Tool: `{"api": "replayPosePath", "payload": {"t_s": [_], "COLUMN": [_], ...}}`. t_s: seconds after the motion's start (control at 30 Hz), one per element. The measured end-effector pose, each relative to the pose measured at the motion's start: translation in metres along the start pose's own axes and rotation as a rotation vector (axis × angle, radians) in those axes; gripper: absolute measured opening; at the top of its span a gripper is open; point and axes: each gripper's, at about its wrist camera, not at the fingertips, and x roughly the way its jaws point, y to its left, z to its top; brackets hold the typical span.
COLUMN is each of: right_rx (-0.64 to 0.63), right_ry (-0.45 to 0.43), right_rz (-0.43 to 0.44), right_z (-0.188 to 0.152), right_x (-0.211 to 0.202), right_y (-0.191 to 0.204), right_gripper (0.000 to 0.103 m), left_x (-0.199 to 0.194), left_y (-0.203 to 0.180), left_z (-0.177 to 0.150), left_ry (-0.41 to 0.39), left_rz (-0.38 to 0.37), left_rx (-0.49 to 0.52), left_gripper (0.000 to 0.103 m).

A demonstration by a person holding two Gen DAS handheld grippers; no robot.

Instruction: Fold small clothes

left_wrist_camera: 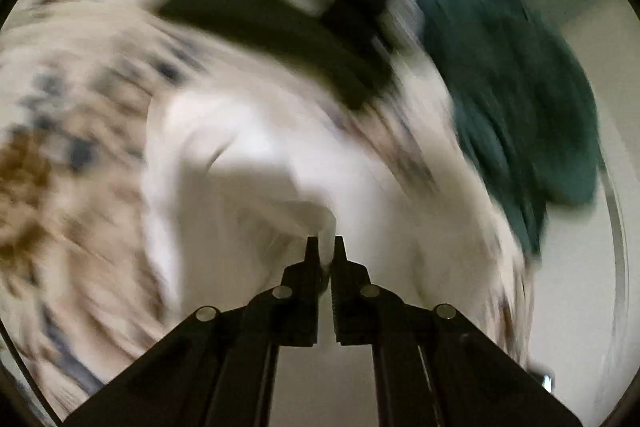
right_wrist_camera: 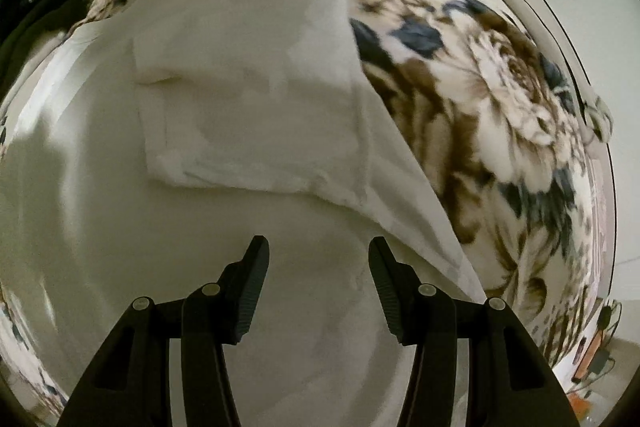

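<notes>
White garment [right_wrist_camera: 248,99] on the floral blanket [right_wrist_camera: 480,87] is light, limp; my left gripper [left_wrist_camera: 327,247] pinches its edge, right gripper [right_wrist_camera: 318,247] gapes wide above.

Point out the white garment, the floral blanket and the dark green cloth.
white garment [right_wrist_camera: 248,99]: right wrist view, on its folded upper layer.
floral blanket [right_wrist_camera: 500,75]: right wrist view, on the big pale flower.
dark green cloth [left_wrist_camera: 508,75]: left wrist view, on the middle of its blurred bulk.
</notes>
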Motion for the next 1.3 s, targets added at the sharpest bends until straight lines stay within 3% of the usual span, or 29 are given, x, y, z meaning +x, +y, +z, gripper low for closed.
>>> {"api": "replayPosePath", "payload": {"t_s": [0.07, 0.1, 0.13, 0.17, 0.2, 0.23, 0.37, 0.47, 0.6, 0.73, 0.8, 0.87, 0.9, 1.0, 1.1, 1.13, 1.3], "right_rx": [0.005, 0.005, 0.005, 0.006, 0.008, 0.011, 0.019, 0.031, 0.078, 0.039, 0.073, 0.121, 0.131, 0.125, 0.102, 0.074, -0.139], "right_ry": [0.01, 0.01, 0.009, 0.007, 0.004, 0.0, -0.002, 0.017, 0.033, 0.033, 0.08, 0.11, 0.116, 0.07, 0.061, 0.037, 0.041], "right_rz": [-0.003, -0.002, 0.003, 0.01, 0.019, 0.03, 0.129, 0.221, 0.362, 0.374, 0.438, 0.477, 0.481, 0.511, 0.51, 0.503, 0.496], "right_z": [-0.004, -0.006, -0.007, -0.007, -0.006, 0.003, 0.015, 0.019, 0.025, 0.047, 0.057, 0.068, 0.074, 0.092, 0.094, 0.082, 0.034], "right_x": [-0.003, -0.006, -0.01, -0.013, -0.017, -0.018, -0.025, -0.029, -0.033, -0.027, -0.018, -0.011, -0.009, -0.02, -0.036, -0.048, -0.054], "right_y": [-0.014, -0.014, -0.02, -0.024, -0.028, -0.026, -0.026, -0.011, 0.021, 0.066, 0.071, 0.068, 0.068, 0.065, 0.057, 0.049, 0.054], "right_gripper": [0.054, 0.054, 0.054, 0.054, 0.054, 0.054, 0.054, 0.054, 0.054, 0.054, 0.052, 0.02, 0.011, 0.011, 0.038, 0.041, 0.041], "left_x": [0.01, 0.005, 0.001, -0.009, -0.02, -0.03, -0.038, -0.023, 0.015, 0.064, 0.076, 0.078, 0.078, 0.074, 0.072, 0.073, 0.058], "left_y": [-0.024, -0.029, -0.029, -0.023, -0.012, 0.0, 0.054, 0.075, 0.065, 0.045, 0.042, 0.041, 0.041, 0.045, 0.048, 0.047, 0.048], "left_z": [-0.025, -0.037, -0.042, -0.047, -0.048, -0.047, -0.017, 0.01, 0.034, 0.047, 0.053, 0.055, 0.057, 0.059, 0.056, 0.055, 0.038], "left_ry": [0.115, 0.144, 0.156, 0.158, 0.143, 0.123, 0.062, 0.028, 0.049, 0.102, 0.112, 0.104, 0.101, 0.097, 0.107, 0.109, 0.115], "left_rz": [-0.03, -0.026, -0.016, 0.01, 0.026, 0.048, 0.198, 0.282, 0.315, 0.387, 0.419, 0.436, 0.433, 0.429, 0.423, 0.422, 0.428], "left_rx": [0.064, 0.099, 0.116, 0.127, 0.122, 0.106, 0.033, 0.033, 0.14, 0.284, 0.332, 0.358, 0.357, 0.342, 0.329, 0.329, 0.342], "left_gripper": [0.007, 0.016, 0.039, 0.052, 0.078, 0.086, 0.086, 0.086, 0.086, 0.086, 0.086, 0.086, 0.086, 0.086, 0.086, 0.086, 0.086]}}
